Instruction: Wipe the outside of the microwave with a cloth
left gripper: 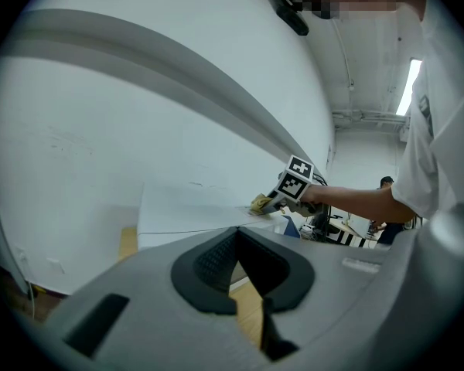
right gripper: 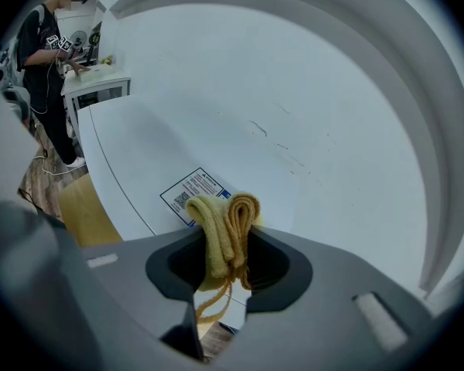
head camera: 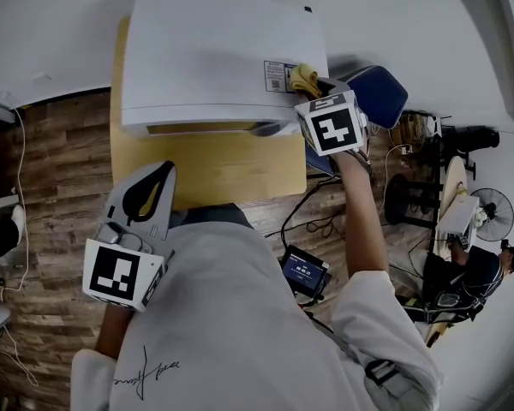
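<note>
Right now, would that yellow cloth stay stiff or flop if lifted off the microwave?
Probably floppy: the yellow cloth is bunched into soft folds in the right hand-held gripper, loose threads dangling below. Likely light, since a pinch alone holds it. Its woven texture should grip rather than slide on the microwave.

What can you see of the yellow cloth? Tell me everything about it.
The cloth is pale yellow, soft and thick-looking, like knit or terry. It is bunched into rounded folds, with loose strands hanging below. The right gripper is shut on it, and the folds poke out past the jaws. It sits over the white top of the microwave, at its right edge beside a printed label. Whether it presses on the surface is hard to tell.
</note>
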Demonstrator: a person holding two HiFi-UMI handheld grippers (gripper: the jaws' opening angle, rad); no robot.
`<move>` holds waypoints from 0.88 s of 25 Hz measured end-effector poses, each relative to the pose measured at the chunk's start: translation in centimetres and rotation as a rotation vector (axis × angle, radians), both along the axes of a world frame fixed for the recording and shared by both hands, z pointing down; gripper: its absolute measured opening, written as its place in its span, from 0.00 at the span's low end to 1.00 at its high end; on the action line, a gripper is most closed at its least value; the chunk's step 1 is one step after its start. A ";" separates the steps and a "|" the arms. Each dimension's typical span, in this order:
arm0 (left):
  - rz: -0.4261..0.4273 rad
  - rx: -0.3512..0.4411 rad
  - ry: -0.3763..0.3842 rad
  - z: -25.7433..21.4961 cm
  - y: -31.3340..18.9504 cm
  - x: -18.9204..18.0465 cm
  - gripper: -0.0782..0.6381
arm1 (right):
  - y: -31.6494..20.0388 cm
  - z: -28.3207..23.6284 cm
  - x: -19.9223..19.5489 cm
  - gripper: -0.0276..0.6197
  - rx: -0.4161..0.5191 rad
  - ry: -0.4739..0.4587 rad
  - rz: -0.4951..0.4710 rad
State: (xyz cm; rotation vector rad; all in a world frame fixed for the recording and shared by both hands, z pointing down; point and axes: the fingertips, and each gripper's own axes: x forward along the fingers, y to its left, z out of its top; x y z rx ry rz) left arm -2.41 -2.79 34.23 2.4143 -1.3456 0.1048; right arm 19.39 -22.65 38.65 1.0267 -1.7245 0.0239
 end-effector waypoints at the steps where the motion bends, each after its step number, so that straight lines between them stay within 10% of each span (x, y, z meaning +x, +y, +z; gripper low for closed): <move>1: -0.002 0.000 0.003 0.0 0.1 -0.1 0.10 | 0.1 0.0 -0.3 0.23 -0.002 -0.001 -0.004; 22: -0.027 -0.023 -0.007 0.5 1.0 -1.2 0.10 | 1.8 0.0 -6.7 0.23 0.013 0.008 -0.103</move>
